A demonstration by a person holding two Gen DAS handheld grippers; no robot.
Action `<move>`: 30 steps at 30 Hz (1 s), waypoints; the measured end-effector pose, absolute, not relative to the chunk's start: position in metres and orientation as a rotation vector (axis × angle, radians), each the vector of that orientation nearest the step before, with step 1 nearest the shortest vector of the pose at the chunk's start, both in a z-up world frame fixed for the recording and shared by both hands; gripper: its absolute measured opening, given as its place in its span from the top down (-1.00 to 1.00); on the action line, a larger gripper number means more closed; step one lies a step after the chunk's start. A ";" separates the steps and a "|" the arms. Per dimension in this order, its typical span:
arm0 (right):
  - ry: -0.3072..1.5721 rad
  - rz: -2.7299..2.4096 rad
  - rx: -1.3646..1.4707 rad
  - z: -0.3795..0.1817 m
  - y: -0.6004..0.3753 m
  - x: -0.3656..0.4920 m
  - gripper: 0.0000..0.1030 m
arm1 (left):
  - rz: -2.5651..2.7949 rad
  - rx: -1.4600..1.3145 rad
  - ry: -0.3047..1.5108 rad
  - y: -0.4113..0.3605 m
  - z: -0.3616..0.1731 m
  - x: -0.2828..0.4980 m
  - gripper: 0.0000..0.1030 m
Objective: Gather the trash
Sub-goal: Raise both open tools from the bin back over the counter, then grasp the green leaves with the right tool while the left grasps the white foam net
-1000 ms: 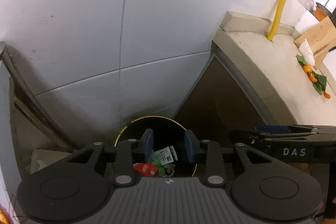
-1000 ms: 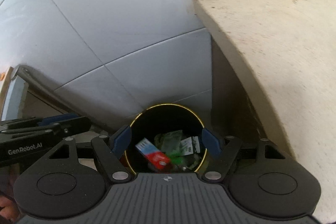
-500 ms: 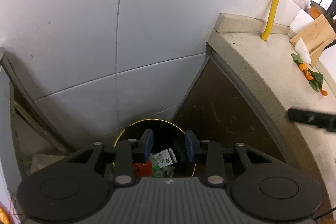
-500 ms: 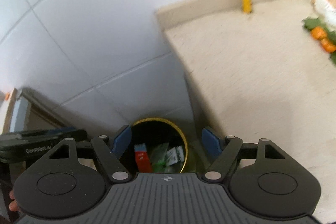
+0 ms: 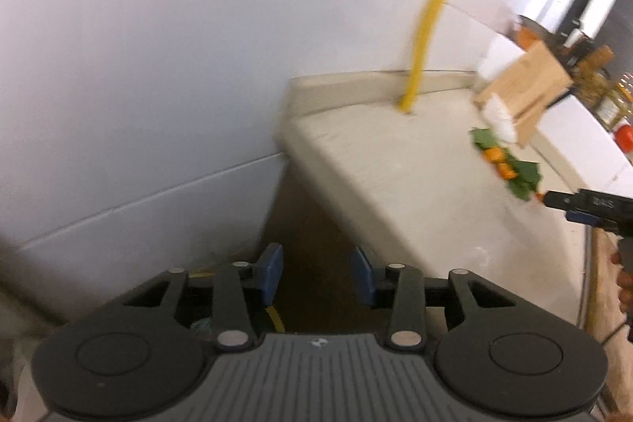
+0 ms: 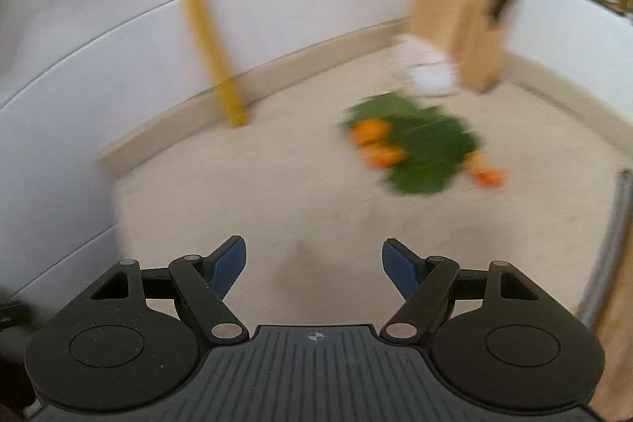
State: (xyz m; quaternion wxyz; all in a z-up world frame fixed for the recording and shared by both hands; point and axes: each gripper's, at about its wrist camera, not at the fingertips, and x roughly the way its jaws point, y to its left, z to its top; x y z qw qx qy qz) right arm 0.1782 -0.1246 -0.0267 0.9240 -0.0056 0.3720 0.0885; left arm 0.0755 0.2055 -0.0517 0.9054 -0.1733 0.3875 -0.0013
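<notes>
- Both wrist views have swung off the gold-rimmed black bin, now only a sliver at lower centre of the left view, onto the beige stone counter.
- Green leaves with orange peel scraps lie at centre right, near a yellow pipe.
- Left gripper is opening, empty.
- Right gripper gapes wide, empty.

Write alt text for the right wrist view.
Blurred view over the open, empty right tool toward green leaves and orange peel scraps on a beige counter. Behind them: crumpled white paper, a wooden board and a yellow pipe.
</notes>
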 end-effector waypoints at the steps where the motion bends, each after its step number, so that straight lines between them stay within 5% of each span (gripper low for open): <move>1: 0.760 0.157 -0.004 -0.026 -0.134 0.185 -0.56 | -0.020 -0.347 0.799 0.198 -0.050 0.084 0.34; 30: 0.726 0.102 0.067 -0.022 -0.248 0.314 -0.53 | -0.429 -0.090 0.799 -0.009 -0.008 0.399 0.23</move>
